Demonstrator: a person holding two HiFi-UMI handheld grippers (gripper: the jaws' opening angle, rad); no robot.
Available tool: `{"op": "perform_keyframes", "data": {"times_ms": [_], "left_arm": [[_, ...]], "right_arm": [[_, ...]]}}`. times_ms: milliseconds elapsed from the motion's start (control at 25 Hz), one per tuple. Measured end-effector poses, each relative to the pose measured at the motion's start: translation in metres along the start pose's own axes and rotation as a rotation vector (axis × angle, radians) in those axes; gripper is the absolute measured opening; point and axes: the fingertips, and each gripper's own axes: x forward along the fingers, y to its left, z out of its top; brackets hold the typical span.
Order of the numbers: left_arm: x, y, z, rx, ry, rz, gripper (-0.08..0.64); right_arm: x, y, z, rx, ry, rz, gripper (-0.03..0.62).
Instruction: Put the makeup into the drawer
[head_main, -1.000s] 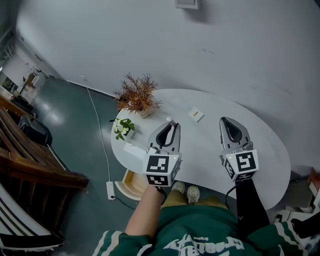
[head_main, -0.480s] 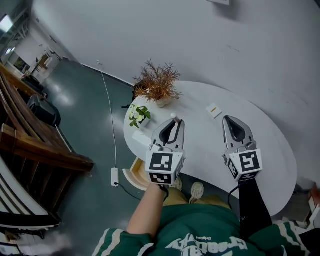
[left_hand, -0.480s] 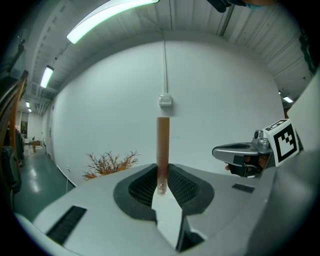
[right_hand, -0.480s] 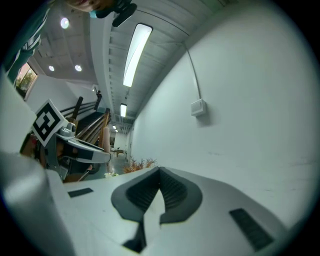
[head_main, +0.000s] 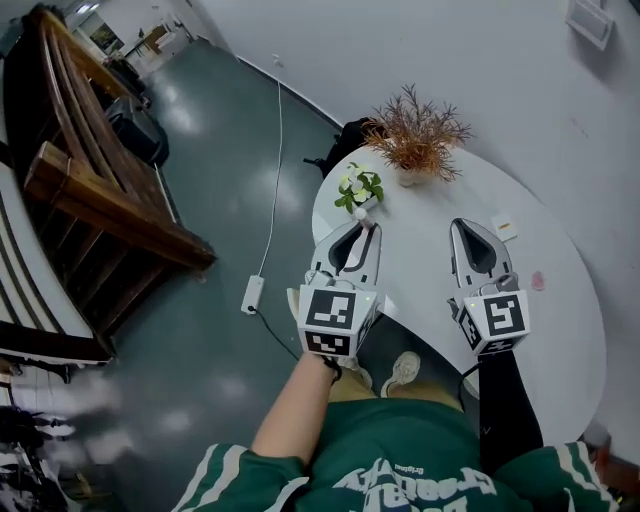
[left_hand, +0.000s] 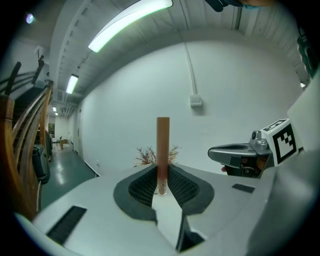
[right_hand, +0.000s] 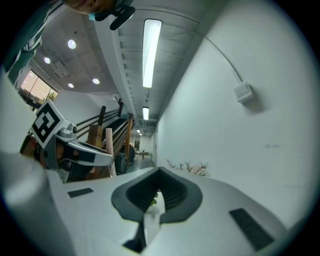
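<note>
My left gripper (head_main: 360, 232) is shut on a slim pinkish-brown makeup tube (left_hand: 162, 147). The tube stands upright between the pads, and its pale top (head_main: 366, 224) pokes past the tips over the white table (head_main: 560, 330). In the left gripper view the left gripper (left_hand: 161, 180) faces the wall. My right gripper (head_main: 474, 236) hovers level beside it on the right, jaws together with nothing in them. In the right gripper view the right gripper (right_hand: 157, 192) has the left gripper (right_hand: 82, 152) and the tube (right_hand: 108, 147) at its left. A pale sliver of the drawer (head_main: 292, 299) peeks out under the table edge.
A dried reddish plant (head_main: 418, 135) and a small green plant with white flowers (head_main: 358, 188) stand at the table's far left end. A white card (head_main: 505, 226) and a pink spot (head_main: 538, 281) lie on the table. Wooden stairs (head_main: 100, 200), a power strip (head_main: 251, 293) and a cable occupy the floor at left.
Both grippers have swung sideways toward the table's plant end, and the head view has turned with them. The tube stays in the left gripper. The open drawer is now mostly hidden.
</note>
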Motion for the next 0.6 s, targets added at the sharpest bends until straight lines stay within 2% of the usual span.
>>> {"op": "perform_keyframes", "data": {"times_ms": [320,600], "left_arm": [[-0.041,0.071,-0.015,-0.031,0.020,0.130,0.064],[-0.075,0.114,-0.027,-0.070,0.036,0.208,0.064]], "right_arm": [[0.058,0.088,0.001,0.007,-0.002,0.187,0.005],[0.080,0.146,-0.001,0.025,0.007,0.277,0.005]]}}
